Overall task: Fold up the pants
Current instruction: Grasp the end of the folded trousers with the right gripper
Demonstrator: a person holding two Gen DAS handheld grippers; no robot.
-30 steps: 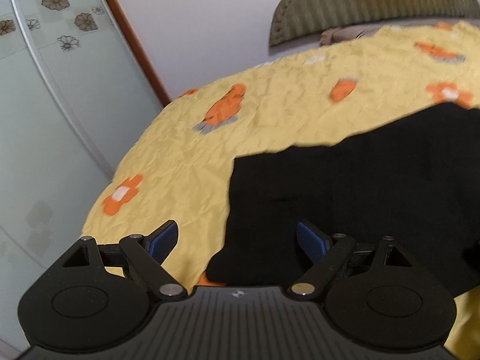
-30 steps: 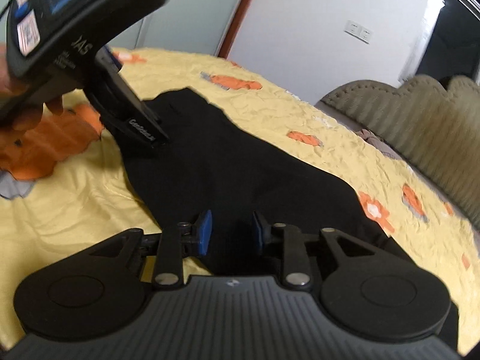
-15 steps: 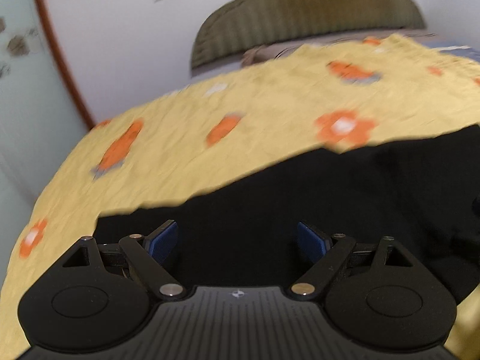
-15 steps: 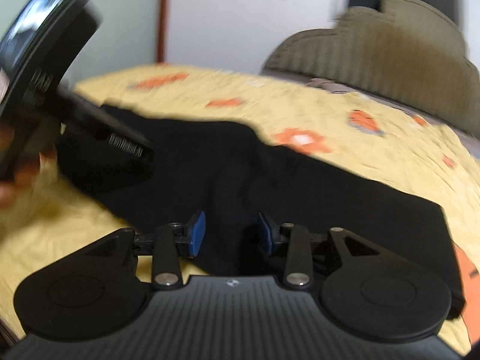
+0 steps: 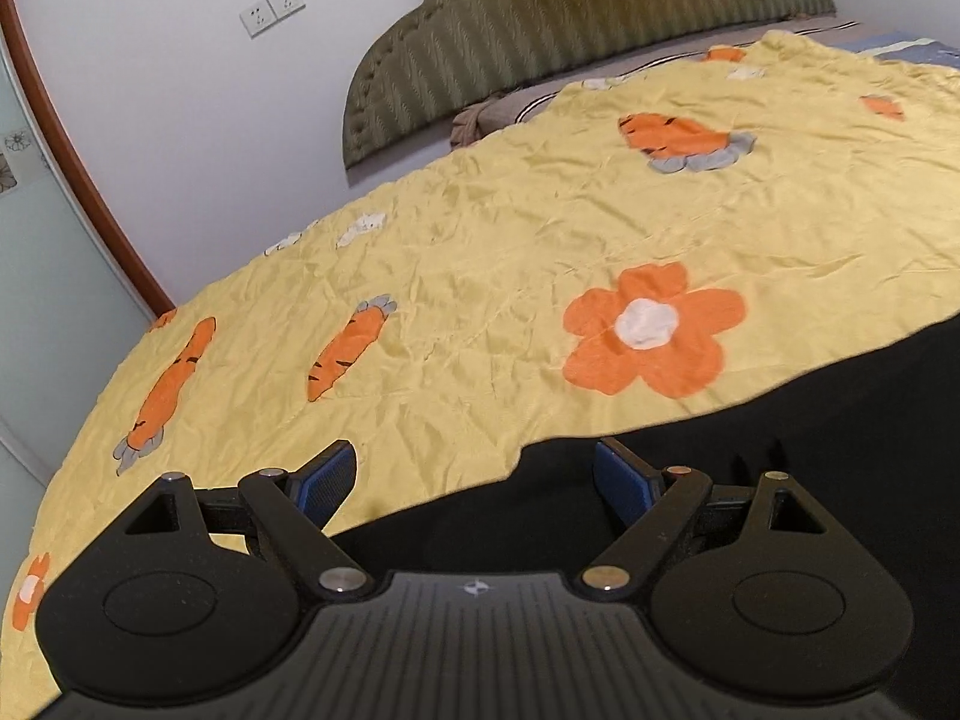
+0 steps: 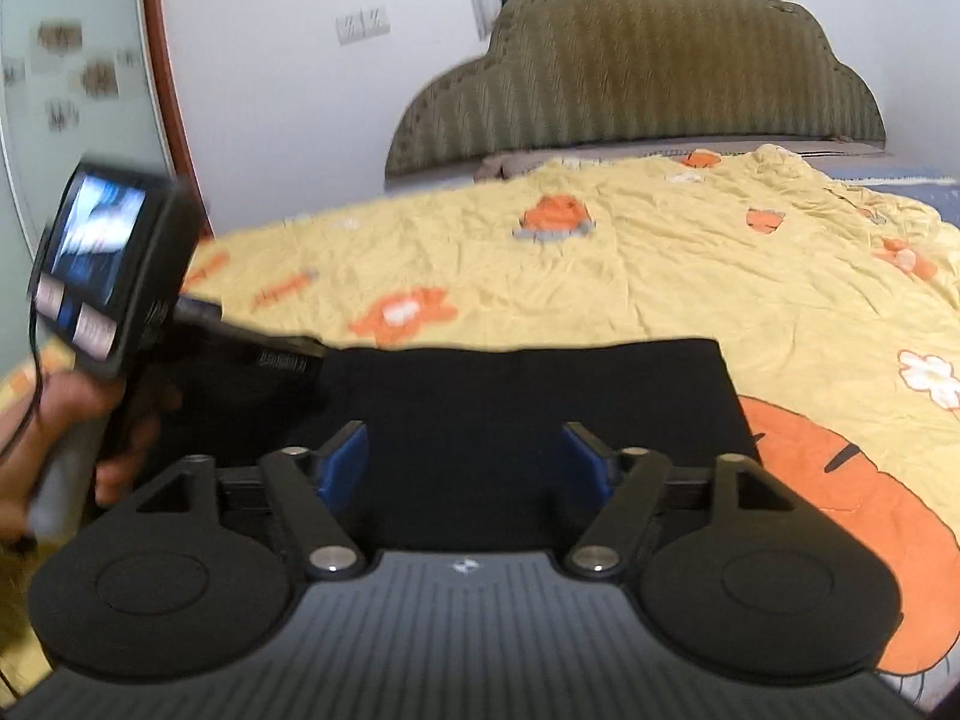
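The black pants (image 6: 516, 396) lie flat on the yellow bedspread (image 6: 690, 276), their far edge straight across the right wrist view. My right gripper (image 6: 465, 462) is open and empty, low over the pants' near part. My left gripper (image 5: 474, 480) is open and empty over the pants' far left edge (image 5: 780, 420), its left finger above bare bedspread (image 5: 480, 300). The left gripper's body (image 6: 120, 276), held in a hand, shows at the left of the right wrist view beside the pants.
The bedspread has orange flower and carrot patches (image 5: 654, 330). A green padded headboard (image 6: 636, 72) stands against the white wall at the bed's far end. A frosted glass door with a brown frame (image 5: 54, 138) is to the left.
My right gripper has opened wide; it was nearly shut a second ago. Both grippers swung round towards the headboard. The left gripper moved to the pants' far edge.
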